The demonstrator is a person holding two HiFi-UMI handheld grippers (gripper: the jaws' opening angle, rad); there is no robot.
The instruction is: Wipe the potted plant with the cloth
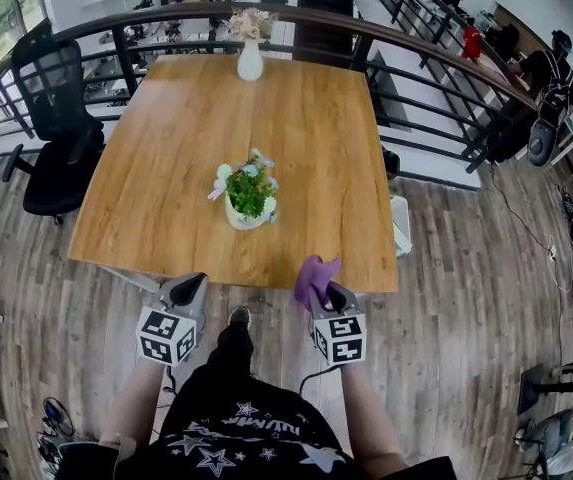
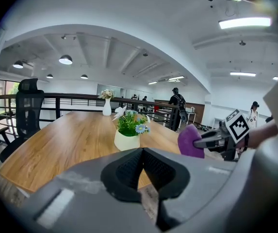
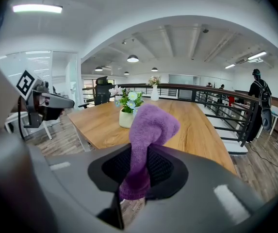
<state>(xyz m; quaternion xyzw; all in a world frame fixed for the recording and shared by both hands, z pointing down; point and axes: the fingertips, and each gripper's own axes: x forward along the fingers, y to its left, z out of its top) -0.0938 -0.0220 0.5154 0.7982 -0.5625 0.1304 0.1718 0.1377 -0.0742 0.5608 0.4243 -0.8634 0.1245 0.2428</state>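
So the potted plant (image 1: 248,196) sits on the wooden table (image 1: 146,178), a bit in from the near edge and roughly centred left to right. The right gripper (image 1: 335,296) is clamped on the purple cloth (image 1: 314,276), which bunches up out of its jaws right at the table's near edge, near-right of the plant and not touching it. The left gripper (image 1: 189,289) has its jaws pressed together with nothing between them, hovering off the near edge on the left. A white vase (image 1: 250,61) sits at the far edge.

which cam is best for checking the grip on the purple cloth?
Right gripper view: the purple cloth fills the centre, pinched between the right gripper's shut jaws. Head view shows only a small tuft from above; left gripper view shows it side-on, small, at the right.
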